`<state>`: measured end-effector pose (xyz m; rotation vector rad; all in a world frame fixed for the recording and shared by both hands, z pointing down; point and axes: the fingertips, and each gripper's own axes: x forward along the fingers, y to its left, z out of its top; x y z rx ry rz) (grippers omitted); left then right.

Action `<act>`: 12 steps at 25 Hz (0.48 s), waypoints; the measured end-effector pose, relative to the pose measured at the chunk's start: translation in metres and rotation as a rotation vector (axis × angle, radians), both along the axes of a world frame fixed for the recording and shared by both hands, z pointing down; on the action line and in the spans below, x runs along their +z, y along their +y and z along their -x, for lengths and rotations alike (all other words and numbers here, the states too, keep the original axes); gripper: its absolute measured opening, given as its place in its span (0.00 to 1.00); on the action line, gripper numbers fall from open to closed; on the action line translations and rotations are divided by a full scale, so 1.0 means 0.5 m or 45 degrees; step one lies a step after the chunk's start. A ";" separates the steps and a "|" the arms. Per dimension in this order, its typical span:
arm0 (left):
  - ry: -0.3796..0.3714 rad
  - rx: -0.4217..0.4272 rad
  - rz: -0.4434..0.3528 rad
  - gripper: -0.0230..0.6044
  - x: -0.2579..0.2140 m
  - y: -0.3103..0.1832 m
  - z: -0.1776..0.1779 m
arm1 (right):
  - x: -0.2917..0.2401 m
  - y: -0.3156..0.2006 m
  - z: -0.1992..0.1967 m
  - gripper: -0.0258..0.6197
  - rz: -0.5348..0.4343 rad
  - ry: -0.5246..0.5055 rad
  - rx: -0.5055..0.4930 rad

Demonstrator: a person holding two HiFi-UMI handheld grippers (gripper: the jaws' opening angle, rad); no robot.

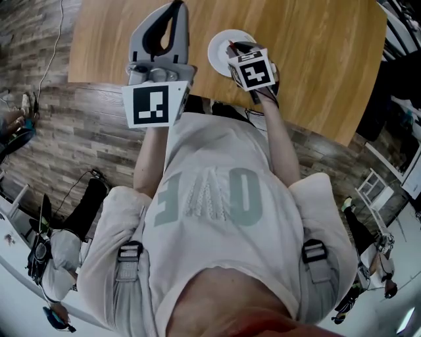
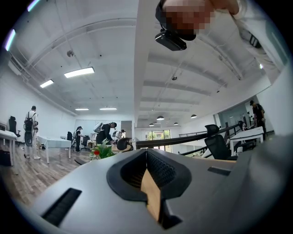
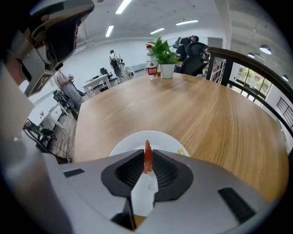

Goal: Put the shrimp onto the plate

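My right gripper (image 3: 147, 153) is shut on a small red shrimp (image 3: 148, 160), whose tip pokes up between the jaw tips. Just beyond and below it, a white plate (image 3: 132, 140) sits on the wooden table (image 3: 206, 114) near its front edge. In the head view the right gripper (image 1: 237, 49) hovers over the near side of the plate (image 1: 220, 49). My left gripper (image 1: 175, 8) is held up to the left of the plate, jaws shut with nothing in them. The left gripper (image 2: 146, 153) view looks up at the ceiling.
A potted plant (image 3: 164, 54) and a bottle (image 3: 150, 57) stand at the table's far end. A dark railing (image 3: 238, 61) runs along the right. Desks, chairs and people are in the background; cables lie on the floor (image 1: 72, 131).
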<state>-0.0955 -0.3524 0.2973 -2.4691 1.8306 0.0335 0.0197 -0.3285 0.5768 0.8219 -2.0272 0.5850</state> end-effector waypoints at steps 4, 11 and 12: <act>-0.007 -0.007 0.003 0.05 0.003 0.003 0.008 | 0.017 0.012 -0.006 0.14 0.033 0.042 -0.006; -0.005 -0.016 0.006 0.05 0.005 0.004 0.017 | 0.015 -0.002 -0.003 0.14 0.013 0.065 0.019; -0.001 -0.017 0.003 0.05 0.004 0.005 0.017 | 0.021 -0.001 -0.008 0.15 0.022 0.073 0.046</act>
